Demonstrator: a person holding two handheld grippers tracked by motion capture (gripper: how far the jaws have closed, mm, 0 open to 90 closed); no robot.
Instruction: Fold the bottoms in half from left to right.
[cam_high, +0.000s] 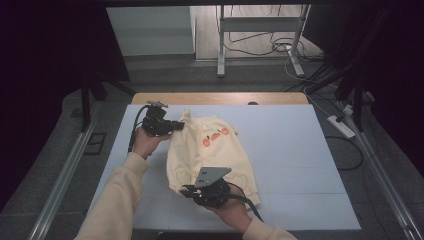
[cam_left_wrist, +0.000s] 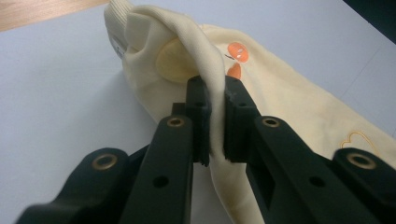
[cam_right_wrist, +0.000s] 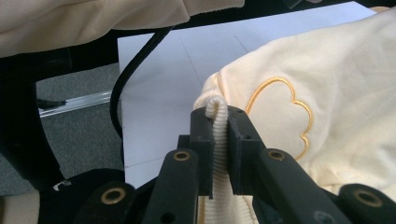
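Cream cotton sweatshirt (cam_high: 212, 150) at frame centre: left gripper (cam_left_wrist: 215, 116) pinching shoulder fabric, right gripper (cam_right_wrist: 218, 140) clamping ribbed hem; folding likely beginning, requiring coordinated lifting

A lab or recording studio is suggested: the table (cam_high: 330, 200) is flanked by dark curtains (cam_high: 50, 50), metal rails (cam_high: 60, 185) and a stand (cam_high: 220, 45), and cables (cam_high: 280, 47) and a power strip (cam_high: 341, 126) are seen on the floor.
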